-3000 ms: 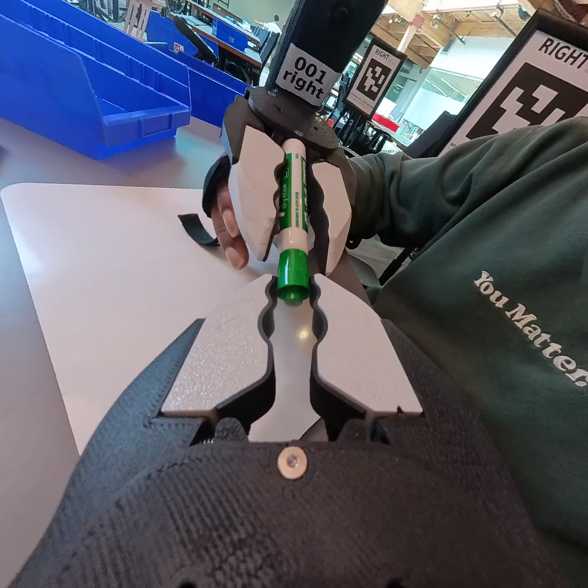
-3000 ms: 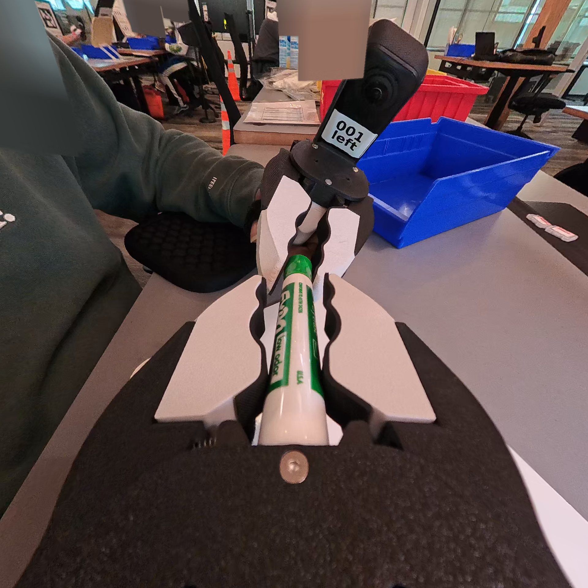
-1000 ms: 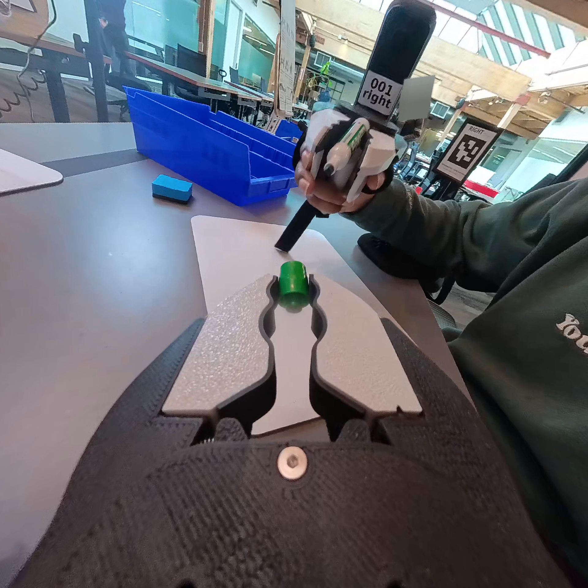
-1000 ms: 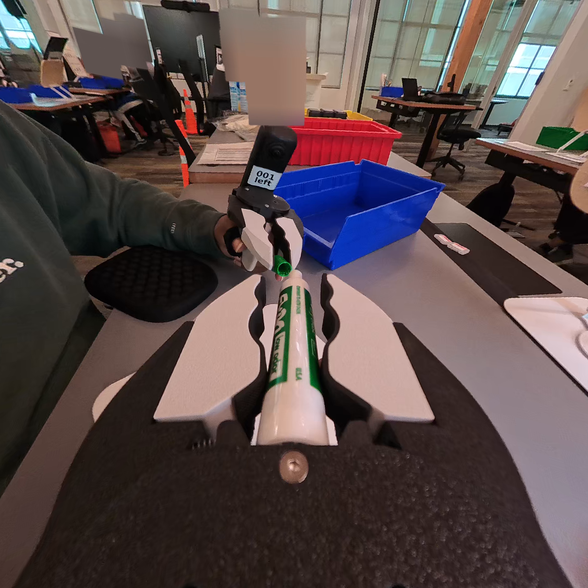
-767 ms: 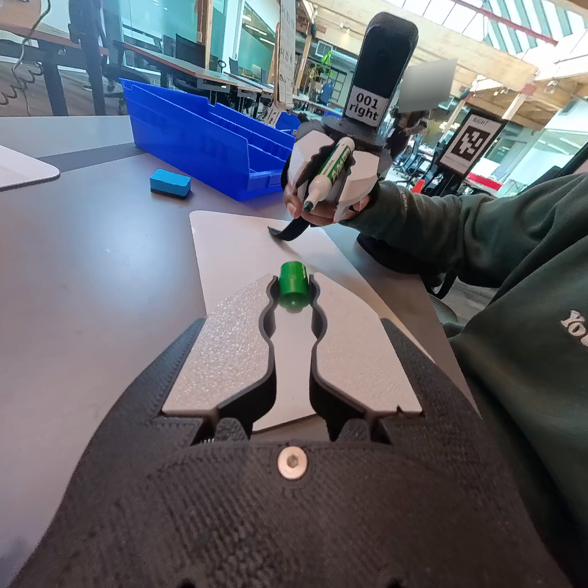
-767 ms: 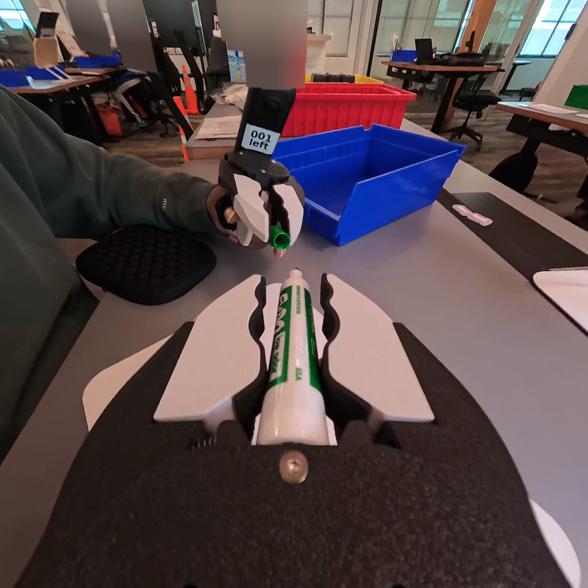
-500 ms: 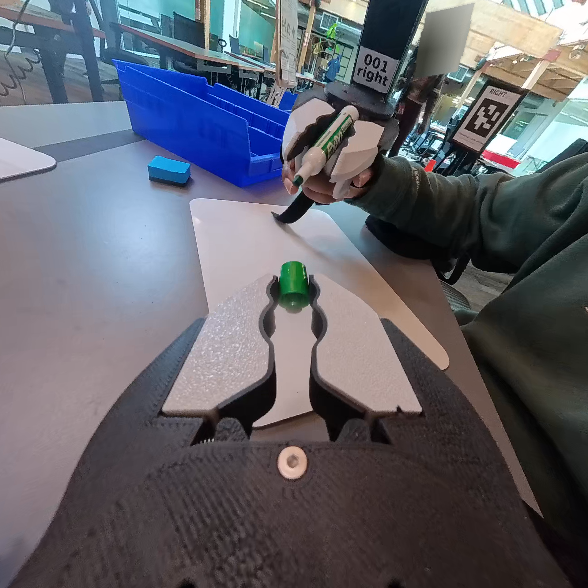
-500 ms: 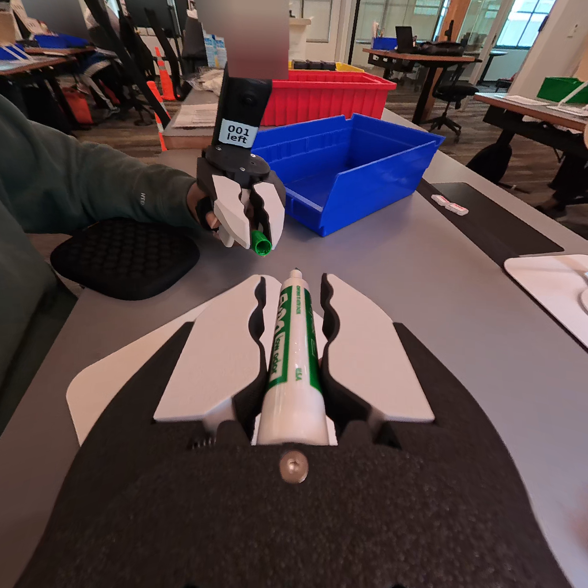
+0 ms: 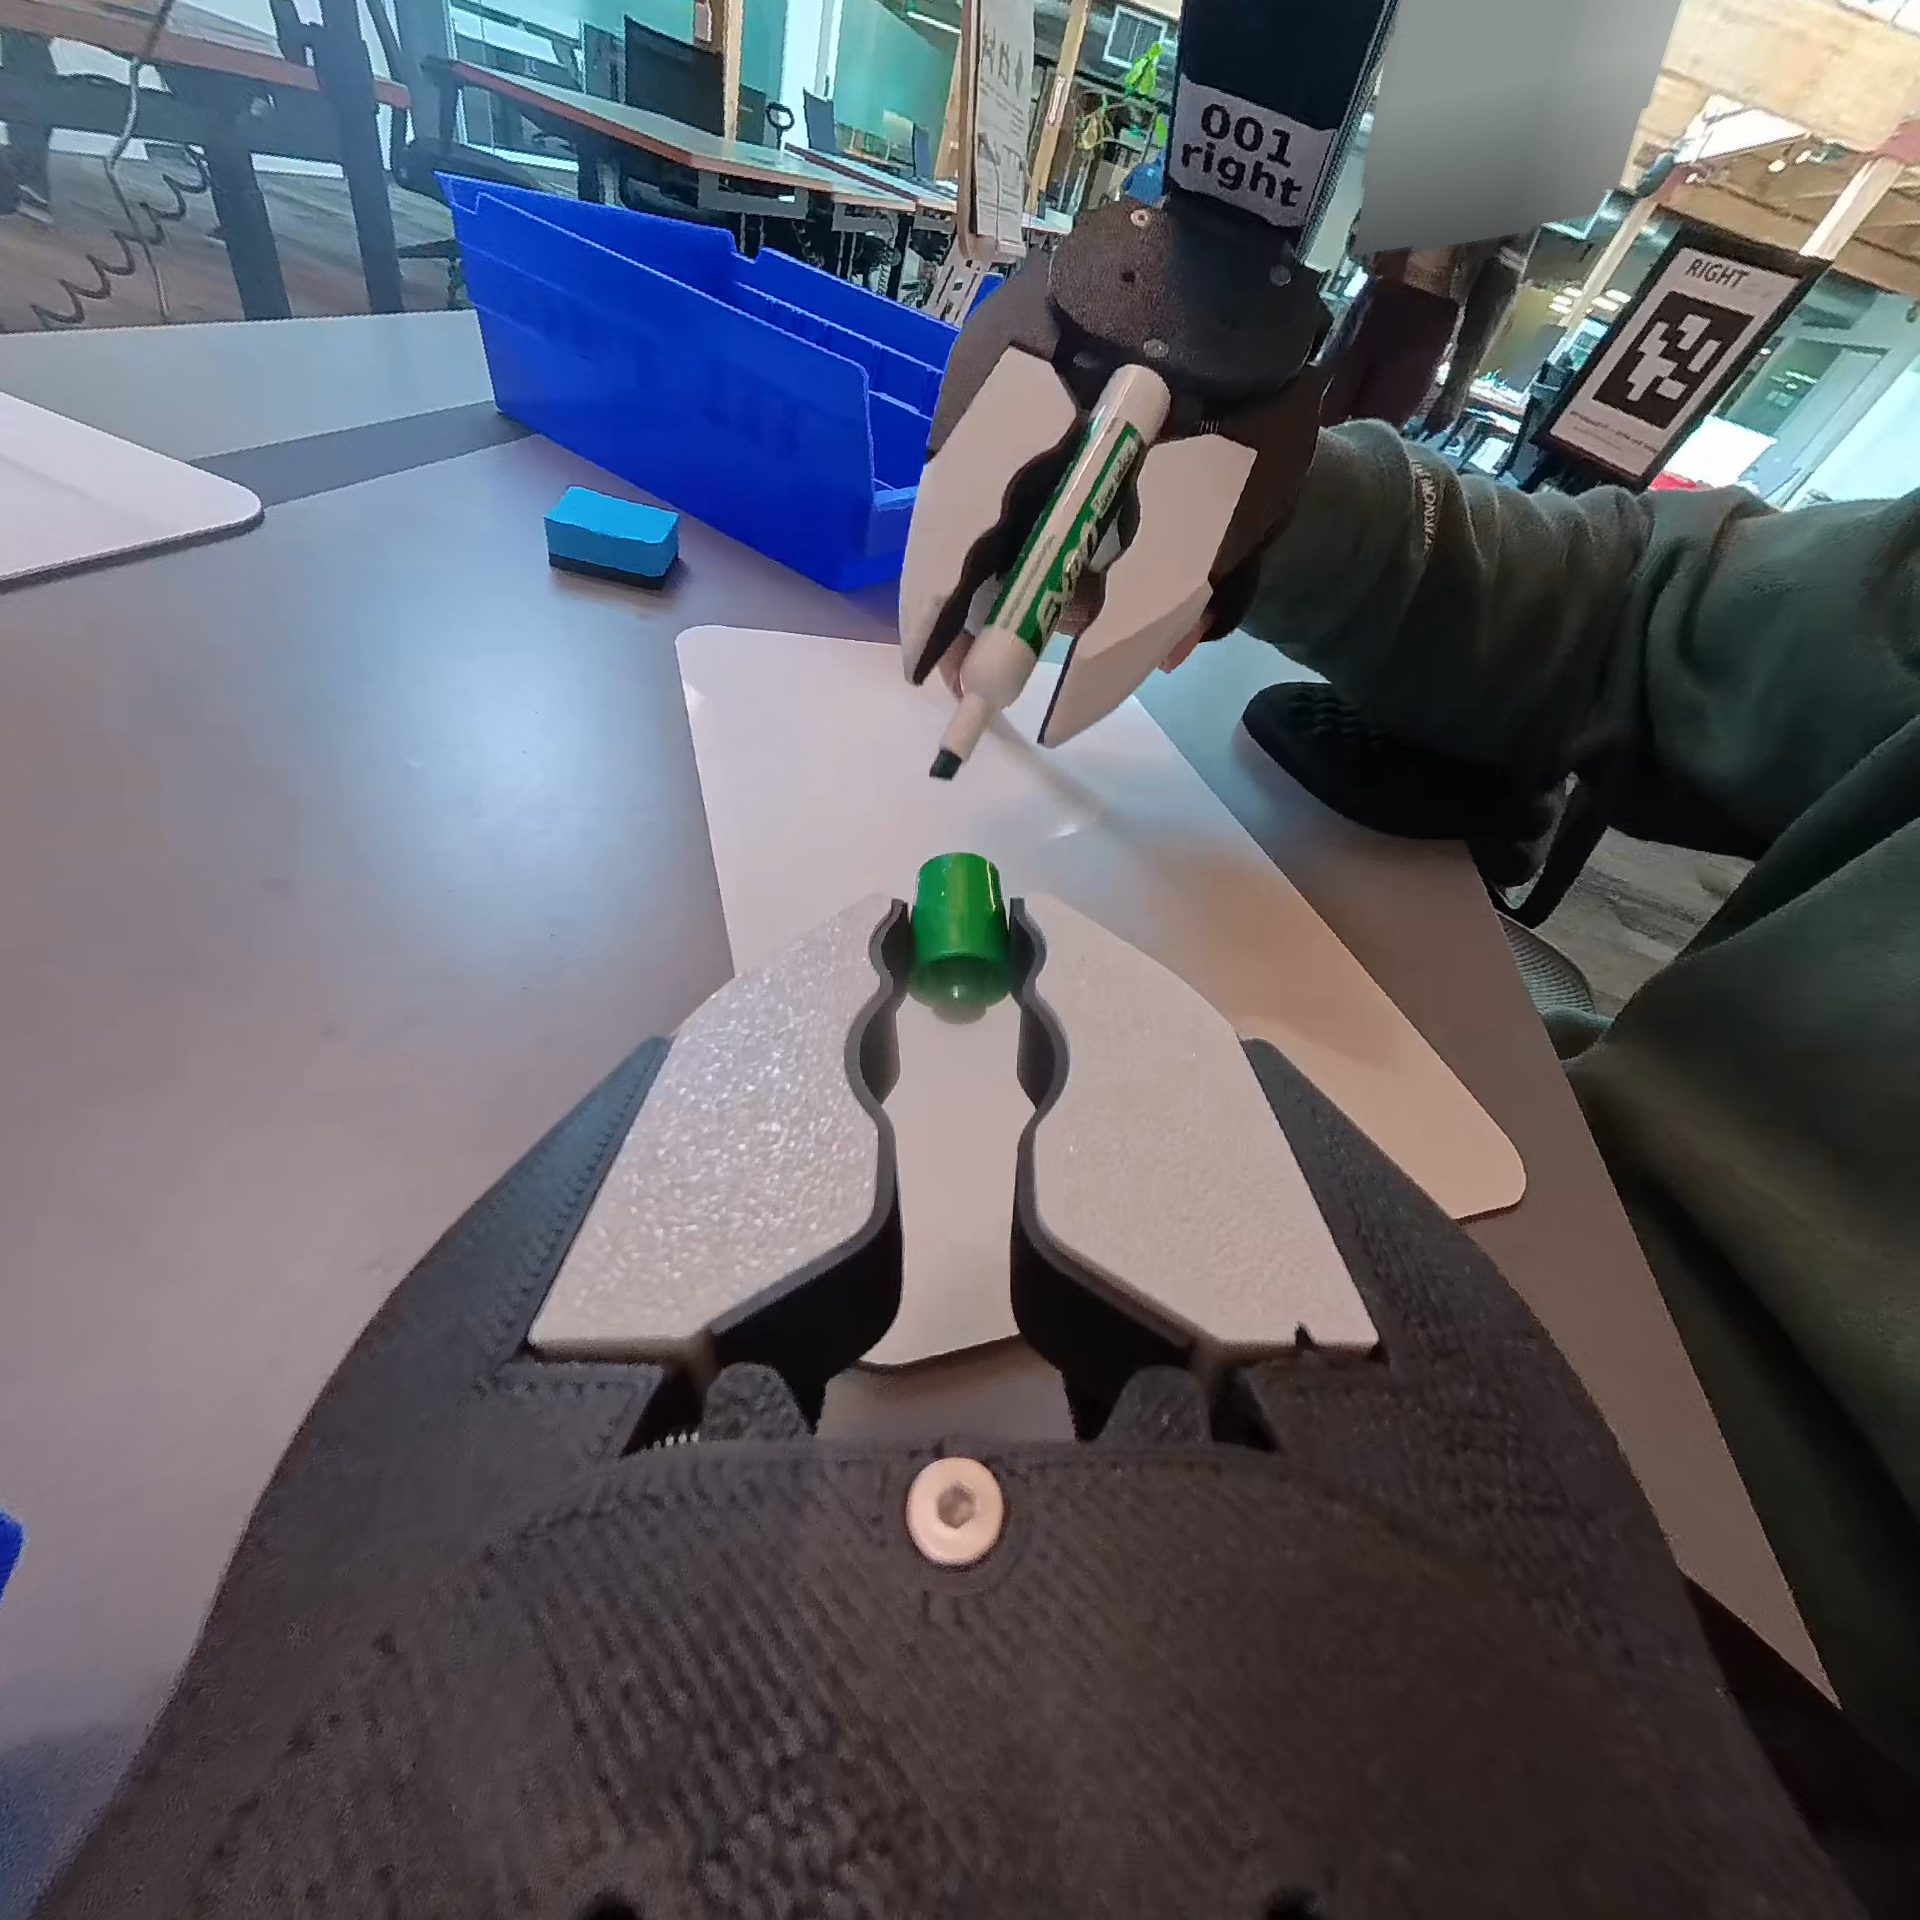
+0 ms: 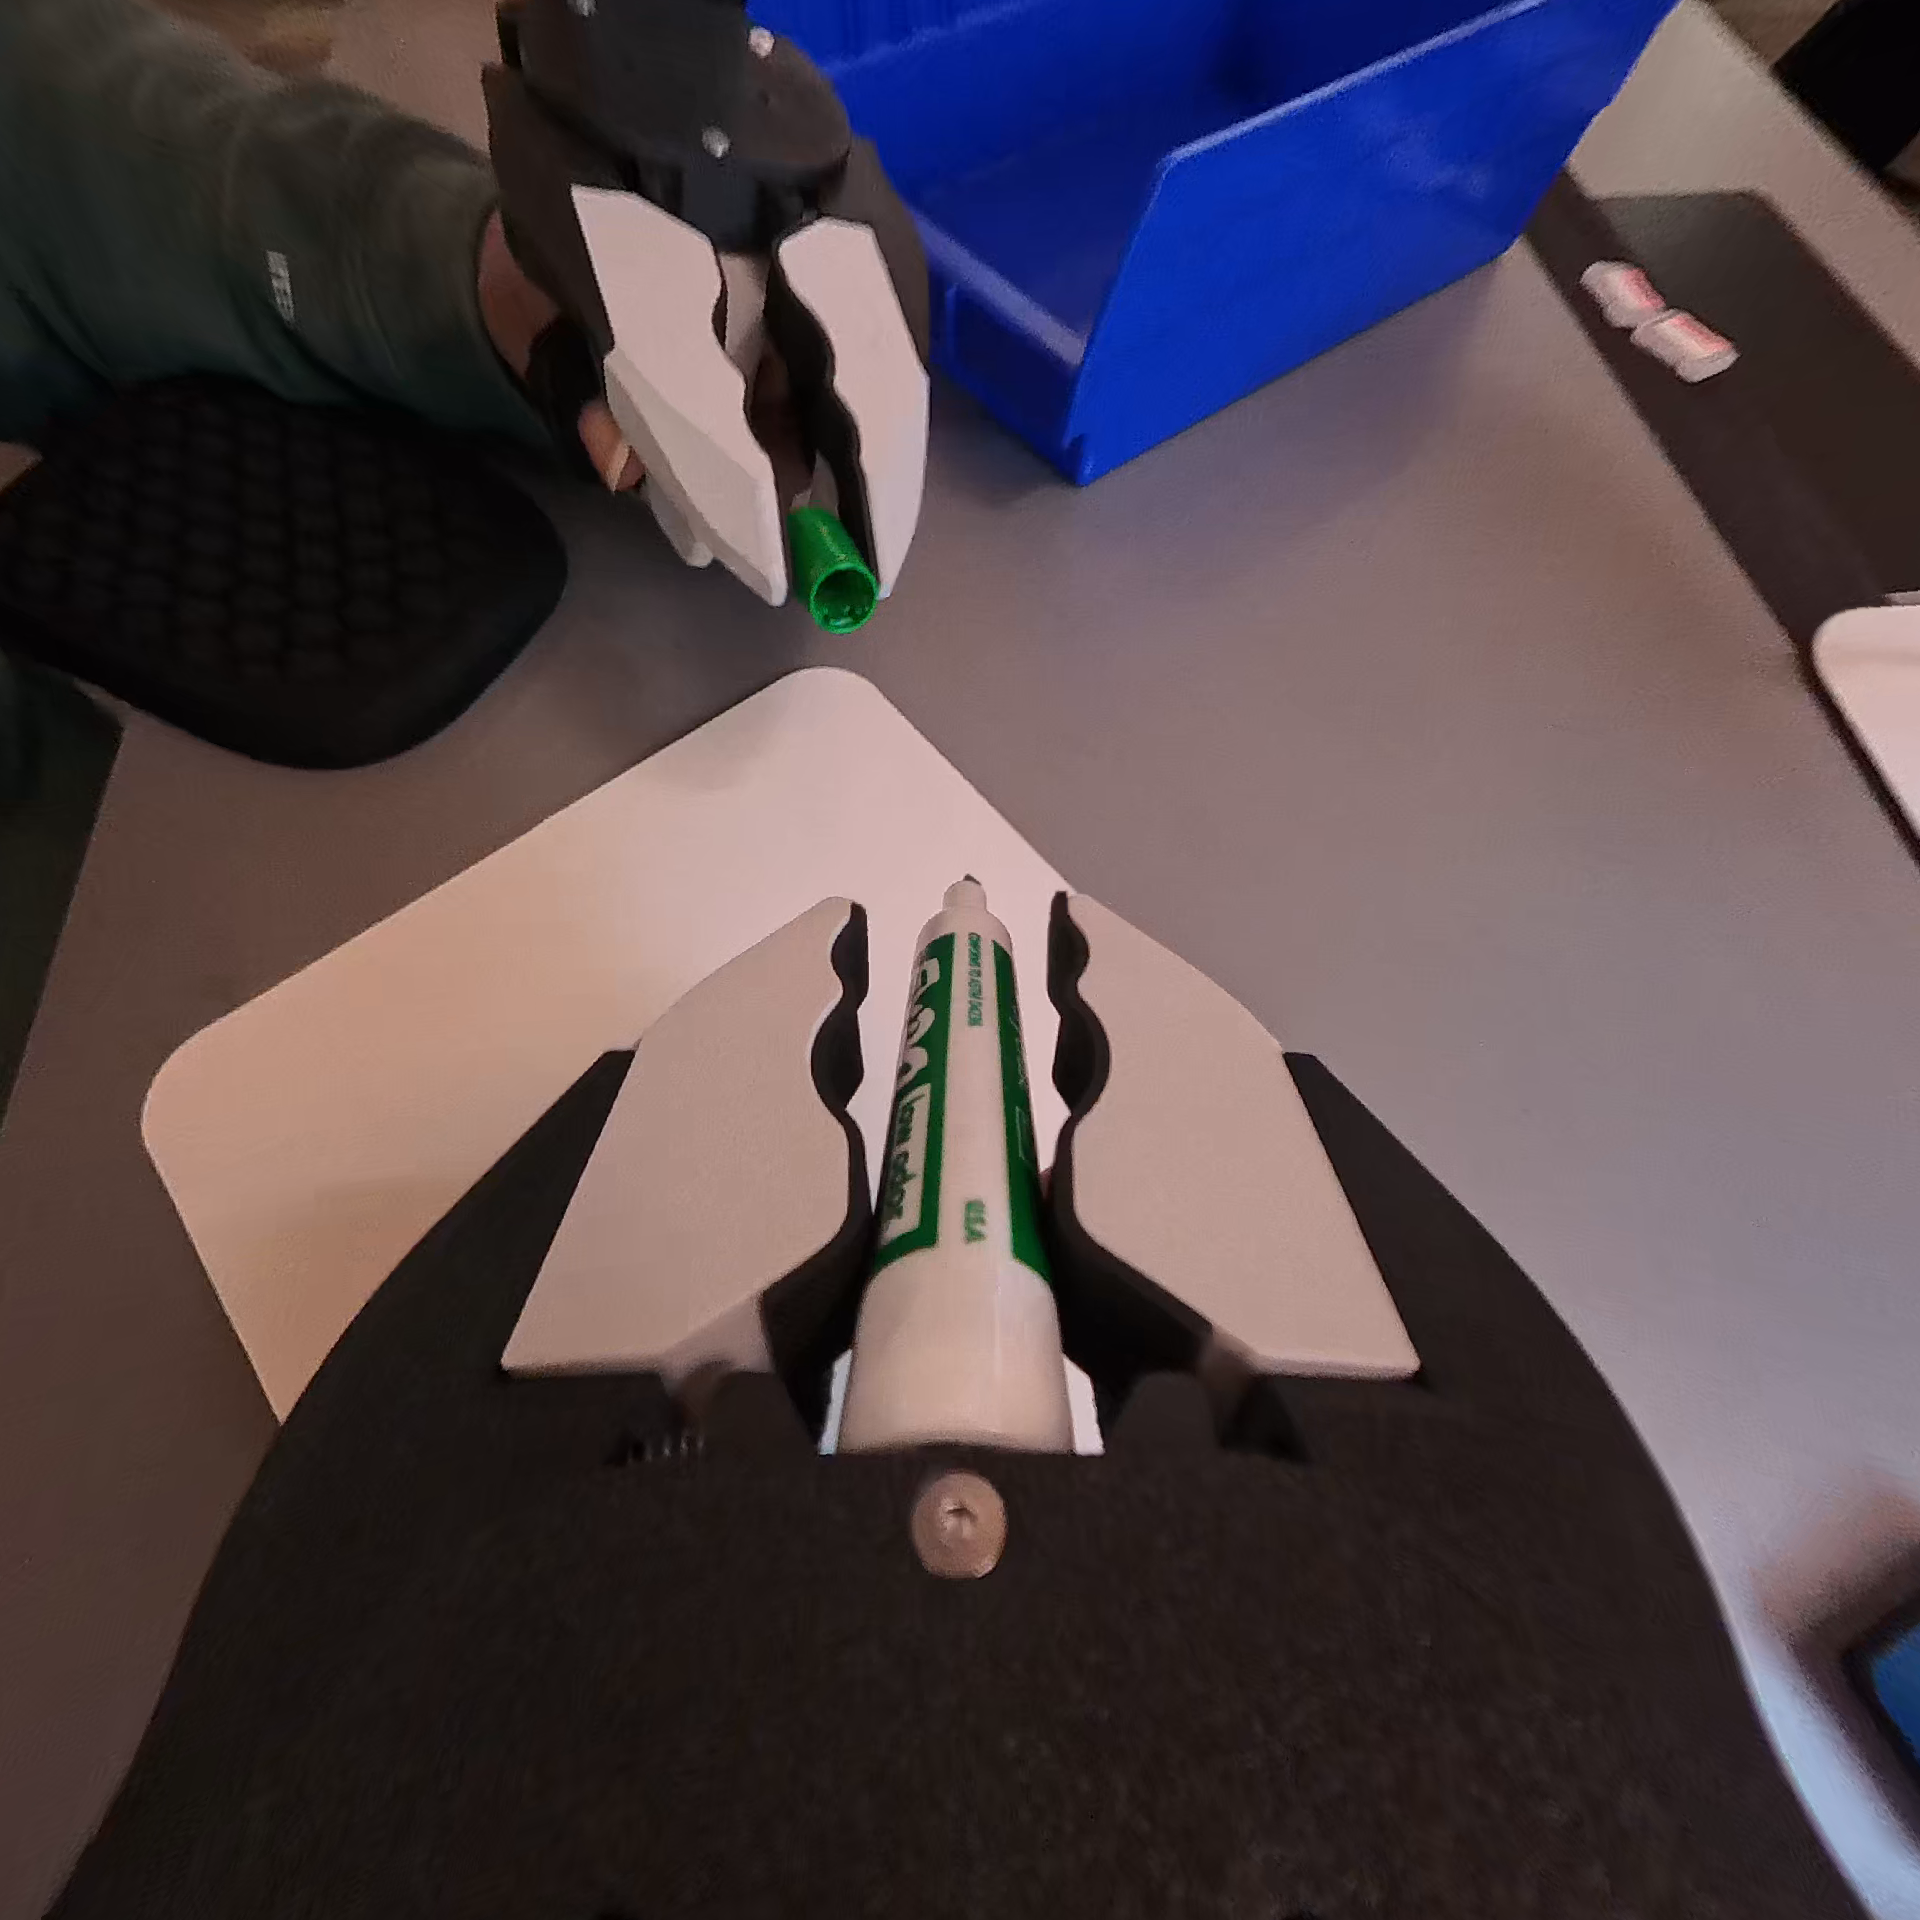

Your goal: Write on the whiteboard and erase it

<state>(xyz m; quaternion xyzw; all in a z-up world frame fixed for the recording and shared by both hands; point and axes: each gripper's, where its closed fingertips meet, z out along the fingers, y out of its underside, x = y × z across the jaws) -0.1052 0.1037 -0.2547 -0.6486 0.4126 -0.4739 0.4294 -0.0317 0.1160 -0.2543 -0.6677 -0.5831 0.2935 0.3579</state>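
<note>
A small white whiteboard (image 9: 1226,935) lies flat on the grey table; it also shows in the right wrist view (image 10: 582,935). My left gripper (image 9: 956,925) is shut on the green marker cap (image 9: 958,935) and holds it over the board's near part. My right gripper (image 10: 961,914) is shut on the uncapped green-and-white marker (image 10: 961,1153). In the left wrist view the marker (image 9: 1049,551) points down at the board, its dark tip just above the surface. The left gripper with the cap (image 10: 831,571) shows beyond the board in the right wrist view.
A blue eraser (image 9: 611,535) lies on the table to the left of the board. A blue bin (image 9: 686,353) stands behind it, also in the right wrist view (image 10: 1195,208). A black cushion (image 10: 260,571) and a person's green sleeve (image 9: 1558,644) are on the right side. Another white board (image 9: 94,499) is far left. The left gripper's tips are roughly 9 cm from the right gripper's. About 25 cm separates my right fingertips from the blue eraser (image 9: 611,535).
The cap came off the marker and the grippers drew apart. Over the last second my right gripper tilted down and lowered the marker tip close to the board. The left gripper stayed put.
</note>
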